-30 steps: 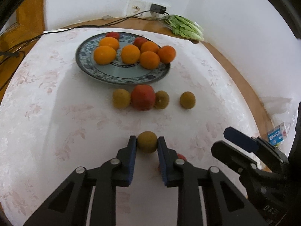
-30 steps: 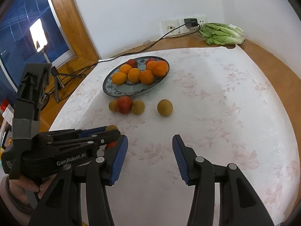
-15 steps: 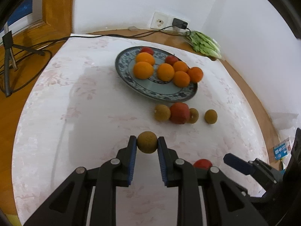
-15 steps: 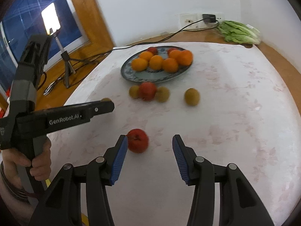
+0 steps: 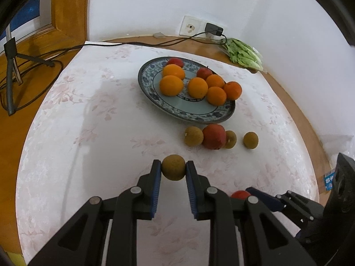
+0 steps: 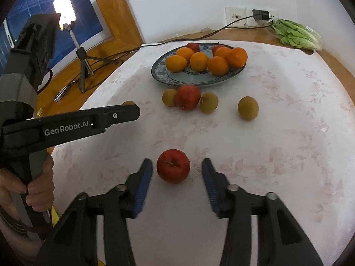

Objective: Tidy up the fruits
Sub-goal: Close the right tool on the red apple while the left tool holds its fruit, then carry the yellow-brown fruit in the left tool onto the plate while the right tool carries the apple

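Observation:
My left gripper (image 5: 173, 166) is shut on a small brown-green fruit (image 5: 173, 171), held just above the white tablecloth. In the right wrist view that gripper (image 6: 131, 112) reaches in from the left, held by a hand. My right gripper (image 6: 176, 164) straddles a red apple (image 6: 173, 169) lying on the cloth. Its jaws are closing, with a gap still on both sides of the apple. Further back stands a blue patterned plate (image 5: 155, 98) holding several oranges (image 5: 171, 85) and red fruits. In front of the plate lie three brown-green fruits (image 5: 193, 136) and a red one (image 5: 214, 136).
A bag of lettuce (image 5: 241, 54) lies at the back right by a wall socket with a cable (image 5: 155, 44). A small tripod (image 5: 11, 71) stands on the wooden ledge at left. The round table's edge curves near on the right, beside a blue packet (image 5: 329, 179).
My right gripper dropped onto the red apple and its jaws narrowed around it. The left gripper first swung left with its fruit, then kept still.

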Demonstrator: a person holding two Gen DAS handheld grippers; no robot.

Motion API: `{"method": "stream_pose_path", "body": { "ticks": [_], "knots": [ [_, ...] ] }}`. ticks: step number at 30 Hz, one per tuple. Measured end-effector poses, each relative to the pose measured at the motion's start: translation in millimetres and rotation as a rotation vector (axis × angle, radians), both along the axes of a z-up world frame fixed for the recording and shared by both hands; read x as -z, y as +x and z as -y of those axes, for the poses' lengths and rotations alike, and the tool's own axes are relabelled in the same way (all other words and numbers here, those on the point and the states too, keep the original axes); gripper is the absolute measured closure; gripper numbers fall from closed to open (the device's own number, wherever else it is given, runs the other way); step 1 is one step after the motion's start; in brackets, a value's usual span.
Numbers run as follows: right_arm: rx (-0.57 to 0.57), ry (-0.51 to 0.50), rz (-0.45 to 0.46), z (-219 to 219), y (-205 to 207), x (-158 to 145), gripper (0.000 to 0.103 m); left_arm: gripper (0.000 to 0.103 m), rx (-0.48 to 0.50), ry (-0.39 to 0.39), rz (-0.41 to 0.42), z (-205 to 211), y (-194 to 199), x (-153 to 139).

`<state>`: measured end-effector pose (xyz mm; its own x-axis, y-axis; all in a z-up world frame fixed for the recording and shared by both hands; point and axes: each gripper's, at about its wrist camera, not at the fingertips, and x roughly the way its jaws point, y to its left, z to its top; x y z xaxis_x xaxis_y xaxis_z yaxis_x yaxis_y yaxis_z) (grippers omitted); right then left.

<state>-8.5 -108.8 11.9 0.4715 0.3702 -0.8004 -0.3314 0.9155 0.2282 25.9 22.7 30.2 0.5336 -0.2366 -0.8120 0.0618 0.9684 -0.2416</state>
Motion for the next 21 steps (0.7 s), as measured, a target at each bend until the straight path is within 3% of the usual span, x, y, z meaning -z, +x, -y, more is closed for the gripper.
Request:
{"method": "stream_pose_path", "body": {
  "ticks": [2, 21],
  "knots": [
    [-0.006, 0.007, 0.002, 1, 1, 0, 0.071, 0.080, 0.004, 0.001, 0.003, 1, 1, -1],
    [0.006, 0.029, 0.067, 10, 23, -32, 0.071, 0.080, 0.044, 0.021, 0.072, 12, 38, -20]
  ]
}}
